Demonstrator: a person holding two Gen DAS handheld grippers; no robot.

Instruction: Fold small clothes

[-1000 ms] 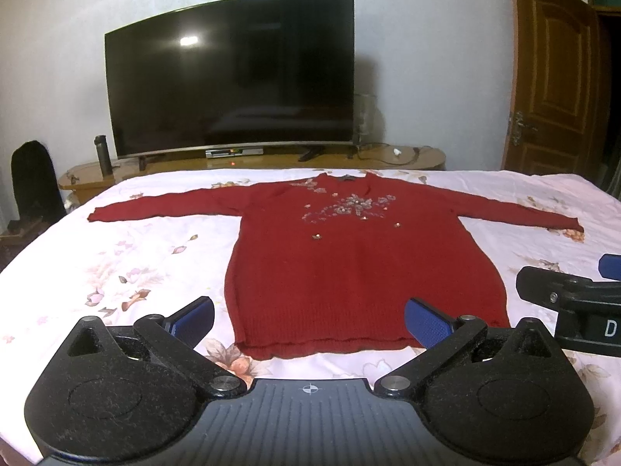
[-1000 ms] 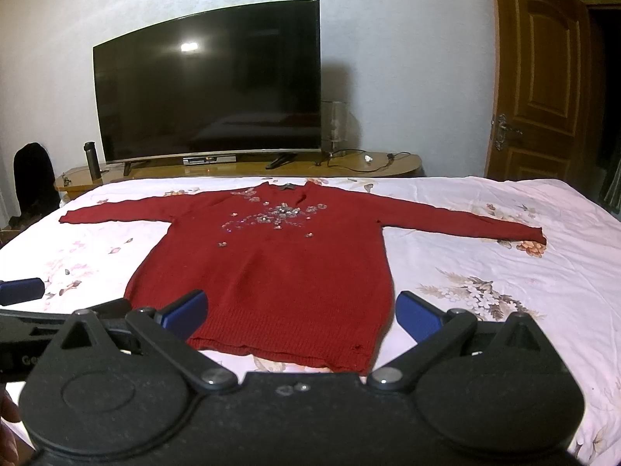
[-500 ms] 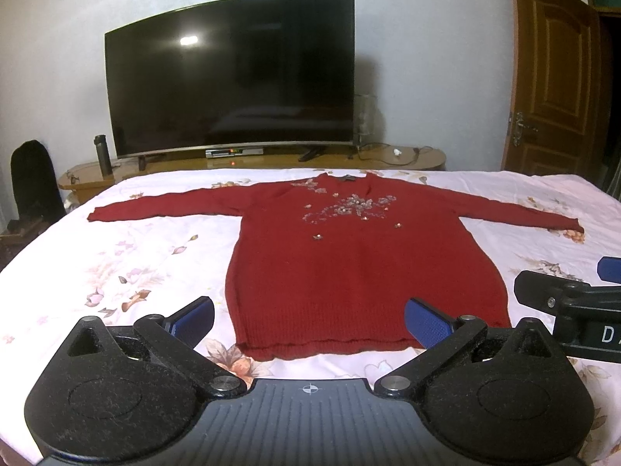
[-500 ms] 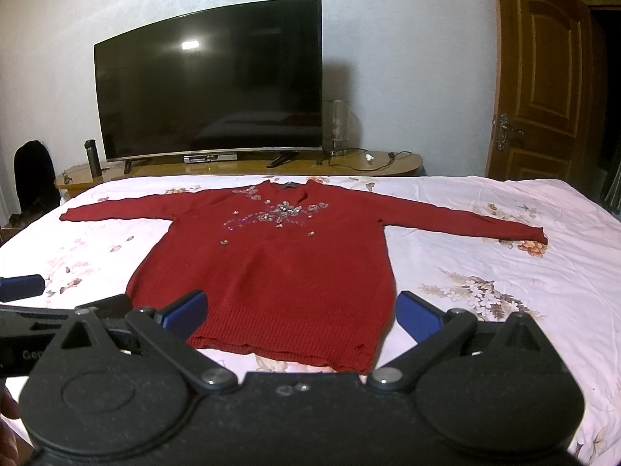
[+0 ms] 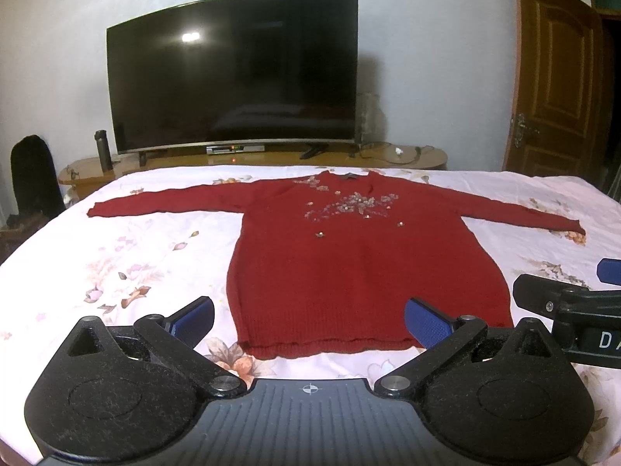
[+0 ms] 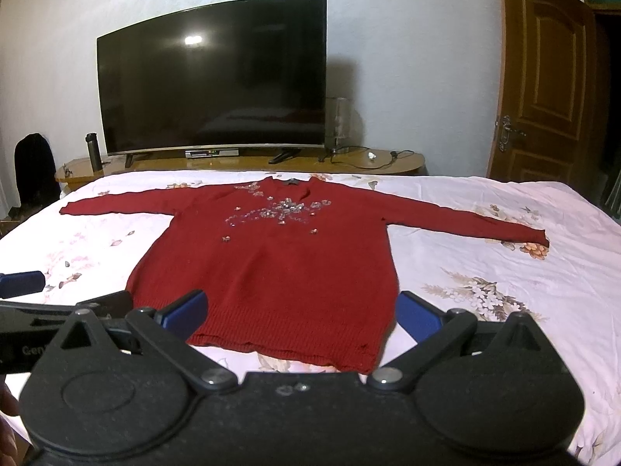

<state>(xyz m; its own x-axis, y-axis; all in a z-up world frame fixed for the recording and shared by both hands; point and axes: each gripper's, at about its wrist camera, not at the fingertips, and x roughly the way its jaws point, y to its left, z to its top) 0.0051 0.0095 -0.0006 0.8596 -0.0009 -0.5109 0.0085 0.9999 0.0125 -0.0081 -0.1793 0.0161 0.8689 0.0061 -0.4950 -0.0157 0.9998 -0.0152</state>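
Note:
A dark red knitted sweater with beaded flower trim on the chest lies flat on the bed, face up, both sleeves spread out sideways, hem toward me. My left gripper hovers open just before the hem, blue pads wide apart, nothing between them. My right gripper is also open, above the hem's right part, holding nothing. In the left wrist view the right gripper shows at the right edge; in the right wrist view the left gripper shows at the left edge.
The bed carries a white sheet printed with flowers. Beyond its far edge stand a wooden TV bench, a large dark curved television and a flask. A brown door is at the right.
The right gripper has crept slightly forward and down toward the hem, so the sweater sits a little lower and larger in its view. The left gripper is nearly still.

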